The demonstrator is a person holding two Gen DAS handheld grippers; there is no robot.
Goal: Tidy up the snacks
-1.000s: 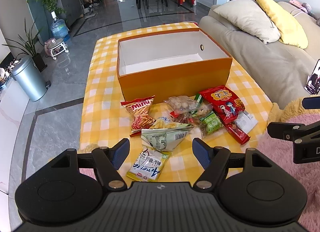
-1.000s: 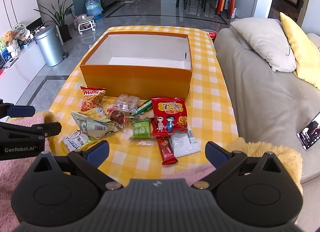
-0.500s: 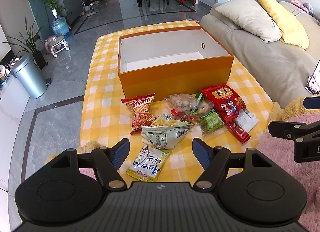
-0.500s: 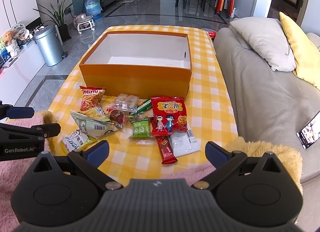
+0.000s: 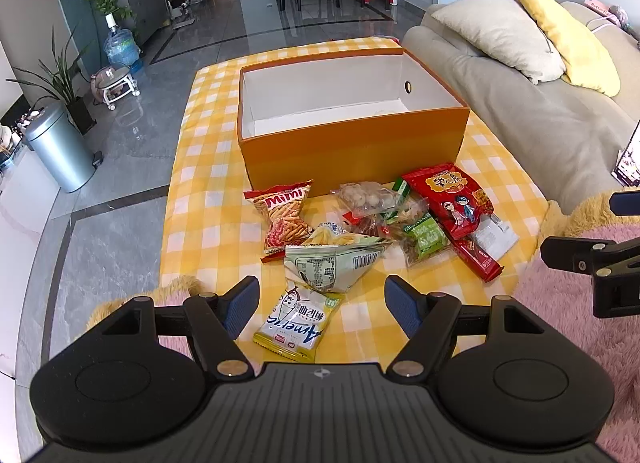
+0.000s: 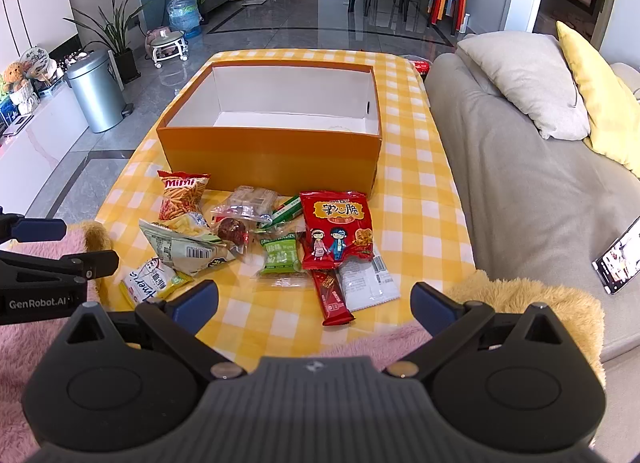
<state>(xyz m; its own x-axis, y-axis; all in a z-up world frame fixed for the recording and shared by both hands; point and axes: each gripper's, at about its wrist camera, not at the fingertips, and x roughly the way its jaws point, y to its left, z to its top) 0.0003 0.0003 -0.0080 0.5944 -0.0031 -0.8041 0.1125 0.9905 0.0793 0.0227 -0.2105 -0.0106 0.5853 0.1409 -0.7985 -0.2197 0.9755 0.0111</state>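
An empty orange box (image 5: 352, 147) (image 6: 268, 155) with a white inside stands on the yellow checked tablecloth (image 5: 208, 223). In front of it lie several snack packs: a Mimi stick bag (image 5: 284, 215) (image 6: 180, 195), a large red bag (image 5: 452, 195) (image 6: 336, 231), a green pack (image 5: 426, 235) (image 6: 280, 259), a white-green bag (image 5: 332, 267) (image 6: 184, 251) and a yellow-white pack (image 5: 296, 323) (image 6: 150, 283). My left gripper (image 5: 322, 305) hangs open above the yellow-white pack, holding nothing. My right gripper (image 6: 314, 303) stands open near the table's front edge, above a thin red bar (image 6: 332, 295).
A grey sofa (image 6: 520, 183) with beige and yellow cushions runs along the right of the table. A phone (image 6: 618, 259) lies on the sofa. Pink and tan fluffy fabric (image 6: 44, 343) lies beneath both grippers. A metal bin (image 5: 60, 147) and plants stand on the floor at left.
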